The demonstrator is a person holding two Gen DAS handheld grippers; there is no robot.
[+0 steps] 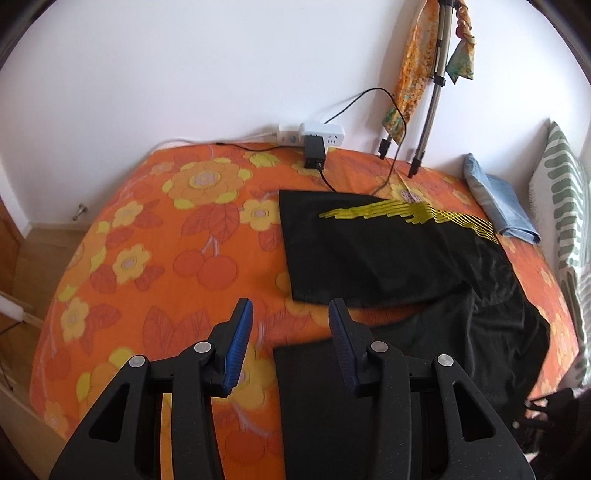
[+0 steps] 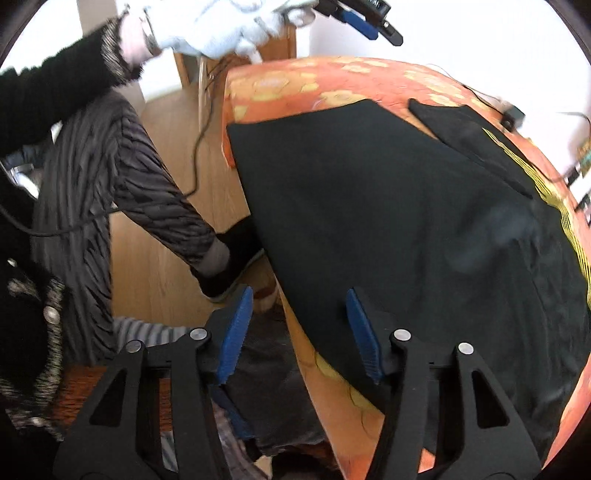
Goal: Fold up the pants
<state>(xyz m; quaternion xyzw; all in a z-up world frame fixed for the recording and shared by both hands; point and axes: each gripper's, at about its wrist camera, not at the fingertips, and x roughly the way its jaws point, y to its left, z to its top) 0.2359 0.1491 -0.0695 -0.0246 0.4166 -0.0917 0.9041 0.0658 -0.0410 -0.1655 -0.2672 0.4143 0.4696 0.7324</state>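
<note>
Black pants (image 1: 388, 254) with yellow stripes lie spread on the orange floral bed (image 1: 155, 236), both legs pointing left. One leg end lies far, the other (image 1: 306, 398) lies right under my left gripper (image 1: 291, 314). My left gripper is open and empty above that near leg end. In the right wrist view the pants (image 2: 388, 206) cover the bed's near side. My right gripper (image 2: 299, 302) is open and empty, over the pants' near edge at the bed's edge (image 2: 332, 398). The left gripper shows at the top (image 2: 362, 18), held by a gloved hand.
A white power strip with a black adapter (image 1: 314, 142) and cables lies at the bed's far edge by the wall. A folded blue cloth (image 1: 498, 203) and a green-striped pillow (image 1: 565, 192) lie at the right. A stand's legs (image 1: 424, 147) rest on the bed. My legs stand on the wooden floor (image 2: 155, 266).
</note>
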